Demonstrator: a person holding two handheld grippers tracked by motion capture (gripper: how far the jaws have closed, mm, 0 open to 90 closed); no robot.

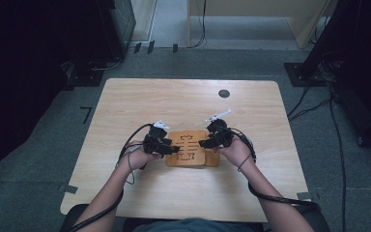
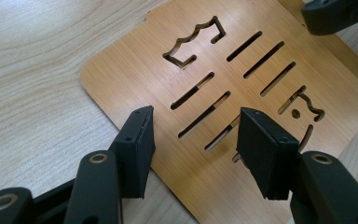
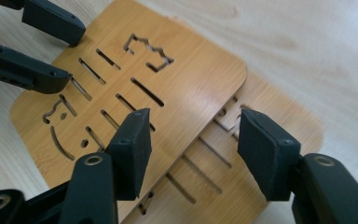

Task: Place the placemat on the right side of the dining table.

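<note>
Boards: two slotted bamboo boards stacked, top board (image 1: 187, 145) offset over lower board (image 3: 261, 154), lying flat mid-bench (image 1: 193, 104) near the person's edge. Left hand-held gripper (image 1: 173, 149) over the stack's left edge, right hand-held gripper (image 1: 204, 143) over its right edge. Both have jaws spread apart, gripping nothing, boards just below them.

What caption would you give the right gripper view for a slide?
Open right hand-held gripper poised over two stacked bamboo slotted boards on a pale wooden table, with the left hand-held gripper opposite.
</note>
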